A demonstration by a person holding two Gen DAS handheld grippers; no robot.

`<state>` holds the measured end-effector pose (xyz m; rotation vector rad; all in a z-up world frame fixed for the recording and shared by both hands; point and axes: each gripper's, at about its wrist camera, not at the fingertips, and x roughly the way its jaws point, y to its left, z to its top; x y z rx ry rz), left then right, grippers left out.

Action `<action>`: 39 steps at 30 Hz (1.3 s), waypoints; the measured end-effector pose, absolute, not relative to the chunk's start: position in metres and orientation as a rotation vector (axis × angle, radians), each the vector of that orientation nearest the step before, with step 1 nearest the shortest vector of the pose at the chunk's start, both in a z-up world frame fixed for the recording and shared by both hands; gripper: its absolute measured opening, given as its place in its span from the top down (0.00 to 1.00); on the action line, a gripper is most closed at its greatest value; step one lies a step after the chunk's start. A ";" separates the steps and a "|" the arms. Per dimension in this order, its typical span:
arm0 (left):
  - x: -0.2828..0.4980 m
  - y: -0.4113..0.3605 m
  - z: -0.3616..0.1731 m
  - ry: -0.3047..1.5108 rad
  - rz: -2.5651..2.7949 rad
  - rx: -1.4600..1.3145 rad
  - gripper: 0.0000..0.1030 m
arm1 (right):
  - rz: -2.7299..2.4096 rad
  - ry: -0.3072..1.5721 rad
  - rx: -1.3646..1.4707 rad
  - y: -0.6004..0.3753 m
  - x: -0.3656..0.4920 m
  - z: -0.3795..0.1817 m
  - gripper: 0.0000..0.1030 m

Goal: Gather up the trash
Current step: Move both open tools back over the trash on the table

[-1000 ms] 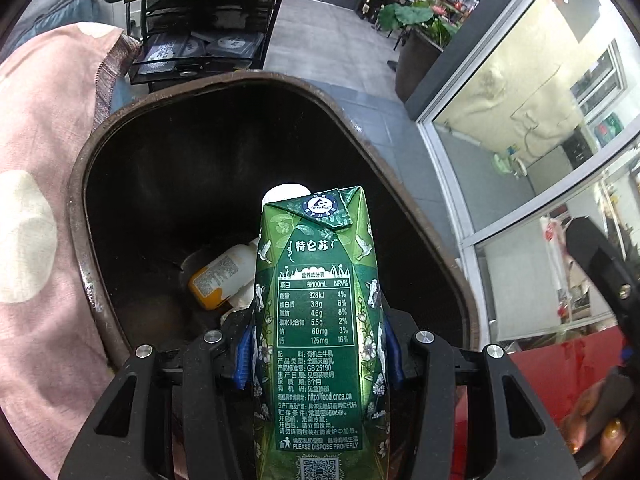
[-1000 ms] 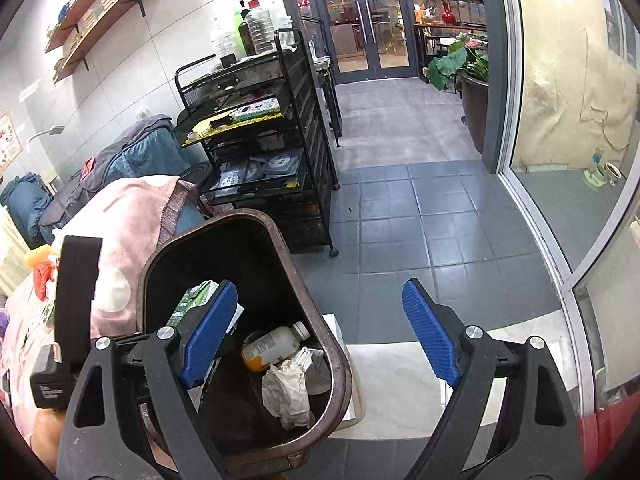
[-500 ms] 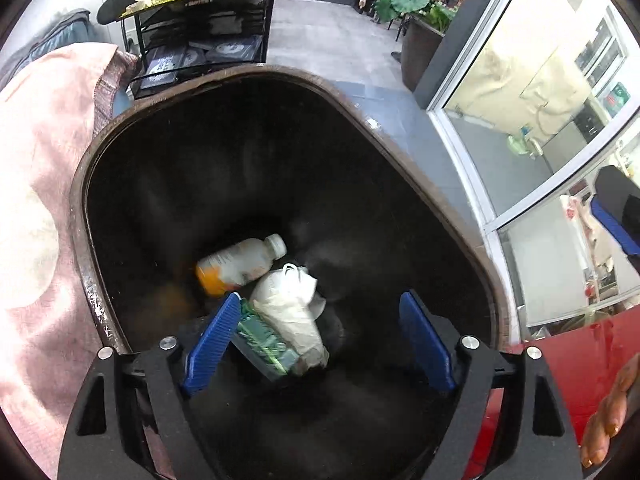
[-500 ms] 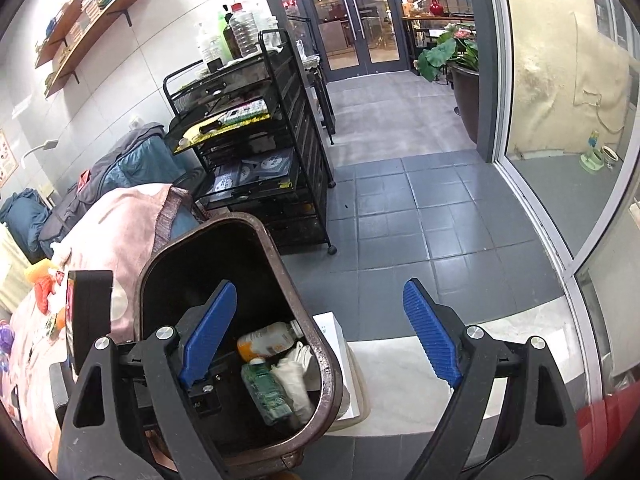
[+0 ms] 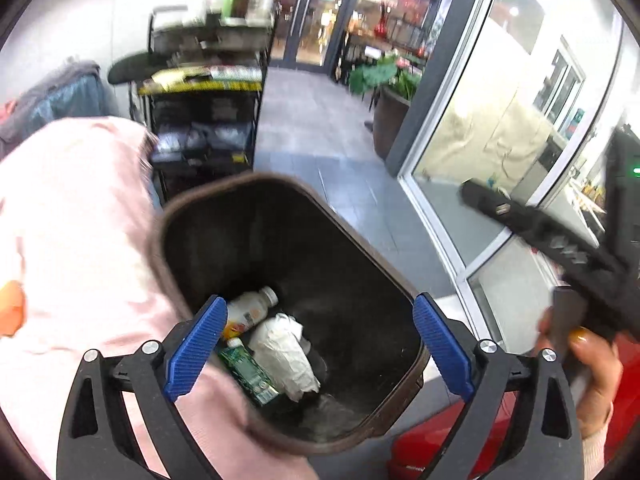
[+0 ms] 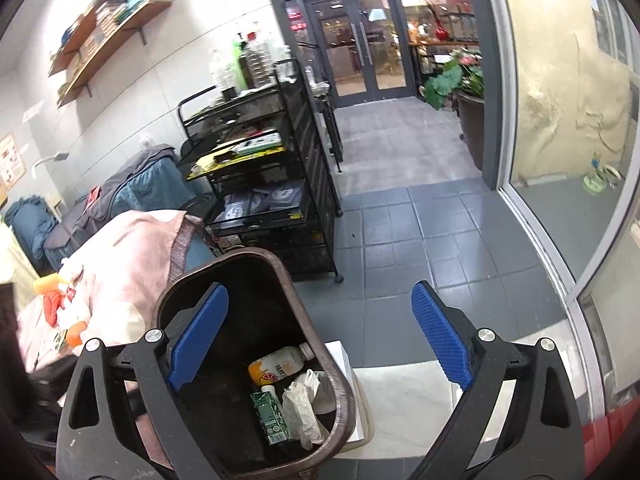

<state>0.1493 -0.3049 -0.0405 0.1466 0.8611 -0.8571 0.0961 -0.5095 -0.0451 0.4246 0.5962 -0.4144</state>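
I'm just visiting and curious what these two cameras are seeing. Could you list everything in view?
Brown plastic trash bin: one, dark inside, on the floor beside the pink cloth.
Green milk carton: one, lying in the bin.
Plastic bottle with orange label: one, white cap, lying in the bin.
Crumpled white paper: one wad, in the bin beside the carton.
Pink cloth: one, draped left of the bin.
Black wire rack: one, behind the bin, bottles on top.
Potted green plant: one, by the glass doors.
Grey tiled floor: throughout.
Left gripper: blue pads, jaws opening, empty, above the bin.
Right gripper: blue pads, jaws opening, empty.
Right hand: one, holding the right gripper's handle.
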 end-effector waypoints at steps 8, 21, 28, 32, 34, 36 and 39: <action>0.142 -0.240 -0.009 0.759 -0.801 0.088 0.06 | -0.289 0.600 0.355 -0.462 0.125 -0.038 0.11; 0.156 -0.124 -0.007 0.731 -0.565 -0.009 0.06 | -0.013 0.644 0.244 -0.355 0.181 -0.032 0.09; 0.160 -0.047 -0.017 0.756 -0.420 -0.043 0.06 | 0.144 0.705 0.154 -0.295 0.209 -0.029 0.09; 0.166 -0.010 -0.025 0.762 -0.318 -0.057 0.06 | 0.213 0.742 0.084 -0.259 0.223 -0.030 0.09; 0.170 0.007 -0.029 0.771 -0.276 -0.055 0.06 | 0.248 0.767 0.063 -0.245 0.232 -0.032 0.09; 0.175 0.019 -0.031 0.787 -0.244 -0.050 0.06 | 0.277 0.789 0.050 -0.232 0.239 -0.035 0.09; 0.186 0.033 -0.037 0.822 -0.231 -0.045 0.06 | 0.326 0.823 0.007 -0.210 0.254 -0.037 0.09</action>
